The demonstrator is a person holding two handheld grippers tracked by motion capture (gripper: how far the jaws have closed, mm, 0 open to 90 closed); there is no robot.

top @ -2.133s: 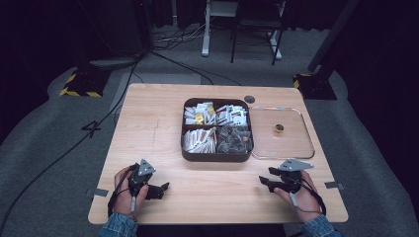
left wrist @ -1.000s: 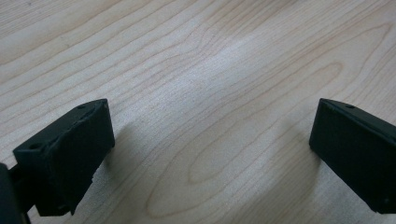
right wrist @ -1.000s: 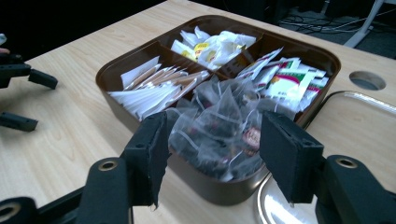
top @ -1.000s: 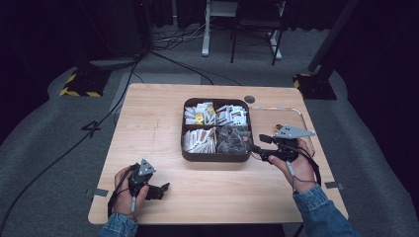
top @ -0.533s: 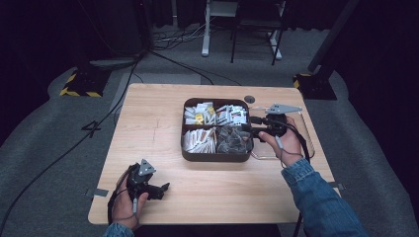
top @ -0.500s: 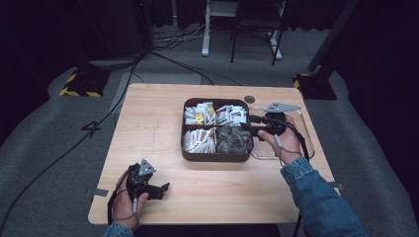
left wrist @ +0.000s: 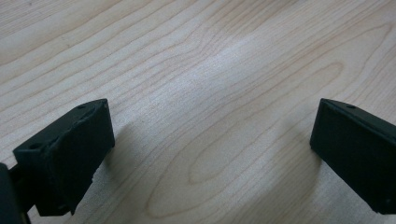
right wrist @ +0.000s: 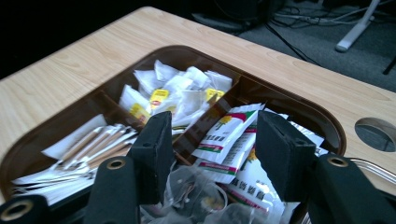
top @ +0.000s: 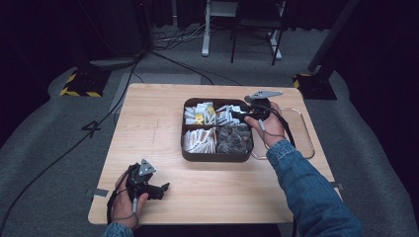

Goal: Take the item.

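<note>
Your right gripper (top: pixel 245 114) hangs over the far right corner of the dark, round-cornered divided tray (top: pixel 215 156), its blocky black jaws parted with nothing between them, above glossy printed sachets (right wrist: pixel 229 133). Well short of the tray, your left gripper (top: pixel 160 189) rests on the pale wood-grain table (top: pixel 153 113), jaws wide and empty.

Bright table (top: pixel 158 123), dark surroundings; the close views look slightly soft.

Blue denim sleeves (top: pixel 309 190) are worn on both arms. Black blocky jaws w/ screw holes are seen on right gripper (right wrist: pixel 212 154); grey 3-cornered plate (top: pixel 146 168) sits behind left gripper's fingers.
</note>
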